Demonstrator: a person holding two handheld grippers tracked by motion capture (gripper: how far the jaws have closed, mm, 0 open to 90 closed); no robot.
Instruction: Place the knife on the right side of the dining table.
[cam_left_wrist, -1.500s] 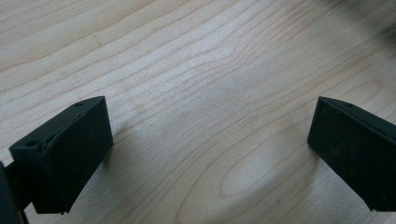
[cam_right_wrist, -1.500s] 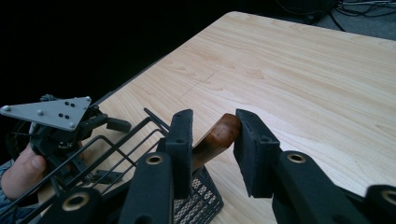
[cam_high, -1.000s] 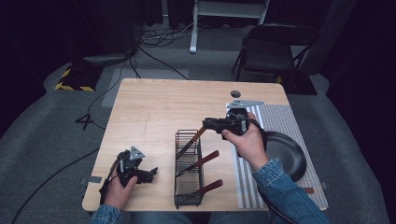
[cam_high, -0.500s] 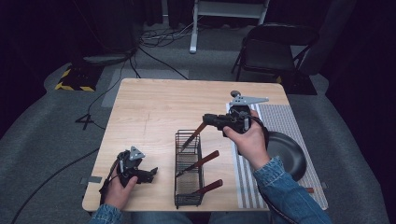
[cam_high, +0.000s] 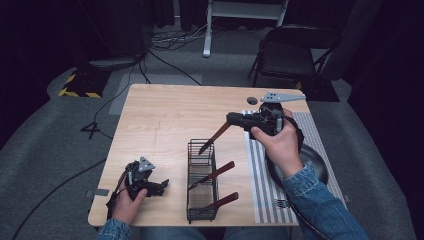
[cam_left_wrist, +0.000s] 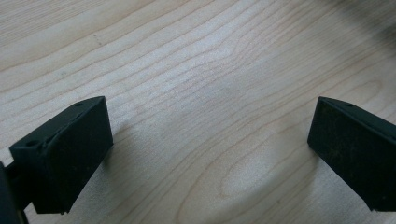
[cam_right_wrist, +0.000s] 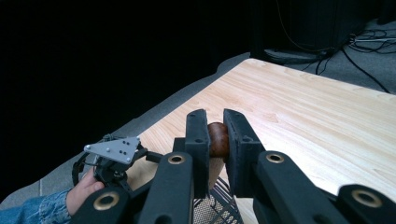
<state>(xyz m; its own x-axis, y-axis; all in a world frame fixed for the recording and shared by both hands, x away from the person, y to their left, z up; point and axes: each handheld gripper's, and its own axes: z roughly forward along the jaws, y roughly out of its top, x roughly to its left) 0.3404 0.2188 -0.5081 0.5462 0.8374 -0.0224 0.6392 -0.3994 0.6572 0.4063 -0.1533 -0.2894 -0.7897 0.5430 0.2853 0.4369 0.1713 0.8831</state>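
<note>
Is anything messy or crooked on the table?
Nothing is spilled or broken. The two utensils in the wire rack lean over, their brown handles poking out past its right side. The right gripper holds a third utensil slanted, tip down over the rack.

The room is dark, with grey carpet floor (cam_high: 60, 135). A black folding chair (cam_high: 290, 55) stands behind the wooden table (cam_high: 165, 115). Cables (cam_high: 165, 42) lie on floor.

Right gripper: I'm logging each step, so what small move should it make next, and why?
Probably ease straight down. The right gripper is shut on a brown-handled knife whose tip hangs just over the wire rack, where two similar utensils already stand; the left gripper rests open nearby.
</note>
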